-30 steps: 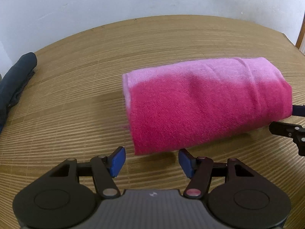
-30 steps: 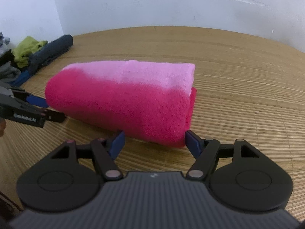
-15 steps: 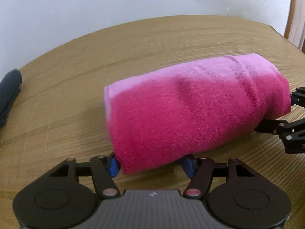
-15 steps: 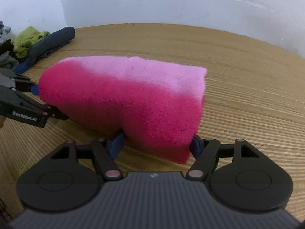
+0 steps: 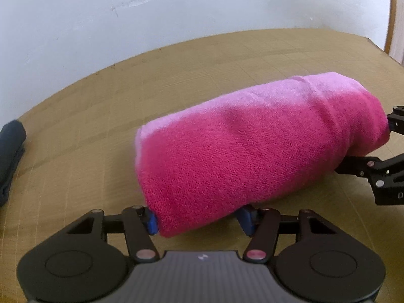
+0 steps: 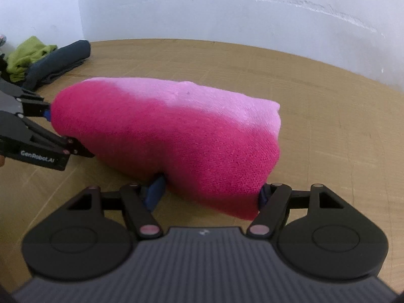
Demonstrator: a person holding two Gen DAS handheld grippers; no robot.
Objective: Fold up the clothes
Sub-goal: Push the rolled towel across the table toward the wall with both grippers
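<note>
Left wrist view: left gripper (image 5: 199, 223) clamps one end of the folded pink towel (image 5: 252, 149), held above the wooden table (image 5: 75, 126). Right wrist view: right gripper (image 6: 209, 194) clamps the opposite end; dark garment (image 6: 58, 61) and green garment (image 6: 27, 53) lie far left.

Lighting is even, soft and moderately bright in both views, brightest on the white wall (image 5: 101, 38). No glare. A faint shadow lies under the pink and magenta folded fleece cloth (image 5: 252, 151) on the wooden desk (image 6: 328, 126). Fisheye distortion bows the desk's far edge; corners vignette black. Wood grain reads smeared, slightly blurred.
</note>
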